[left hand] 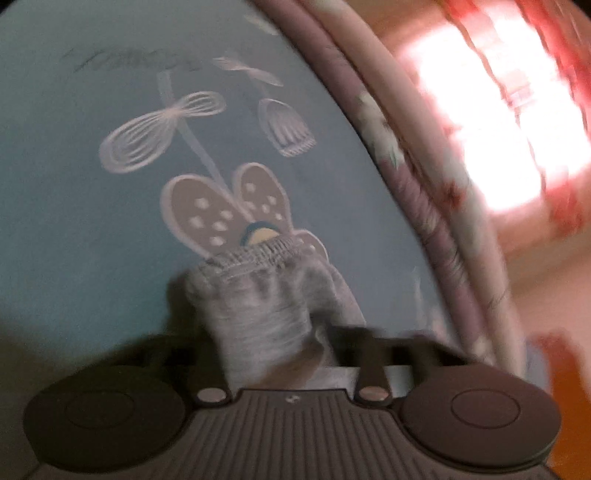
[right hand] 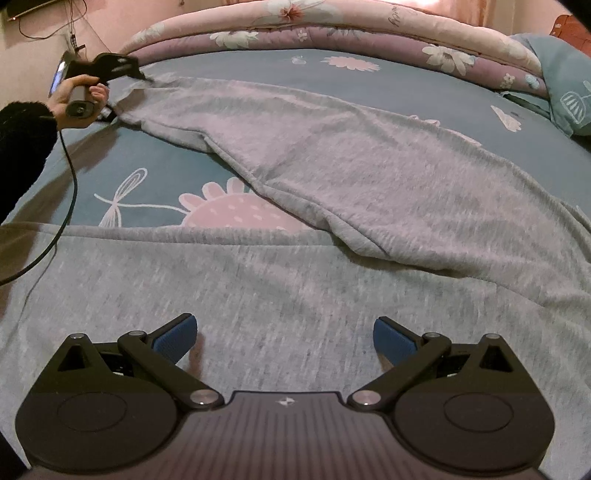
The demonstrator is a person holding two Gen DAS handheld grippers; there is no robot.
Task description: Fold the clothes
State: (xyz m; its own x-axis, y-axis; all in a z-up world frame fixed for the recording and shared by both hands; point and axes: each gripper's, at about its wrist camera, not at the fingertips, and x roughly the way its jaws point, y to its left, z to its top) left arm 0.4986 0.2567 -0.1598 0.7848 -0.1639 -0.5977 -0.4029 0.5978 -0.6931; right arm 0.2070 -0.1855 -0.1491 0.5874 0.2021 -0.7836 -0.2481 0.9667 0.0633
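Two grippers are engaged with one grey garment [right hand: 332, 177], which is spread across a teal bed sheet [right hand: 155, 177] printed with pink flowers and white dragonflies. At far left in the right wrist view, the left gripper [right hand: 142, 75] is held by a hand [right hand: 75, 94] in a black sleeve [right hand: 22, 129], and its jaws are clamped on a ribbed cuff or hem of the garment, lifted off the sheet. In the left wrist view, which is blurred, that gathered grey edge [left hand: 258, 295] is seen bunched between the closed fingers of the left gripper [left hand: 275, 328], above the sheet's butterfly print. From the clamped end, the fabric runs diagonally to the right across the bed and joins a wider grey panel in the foreground. The right gripper [right hand: 284, 334] is positioned over that panel, jaws spread wide, blue pads [right hand: 175, 338] apart, nothing gripped. A floral quilt [right hand: 332, 33] is folded along the far edge of the bed.
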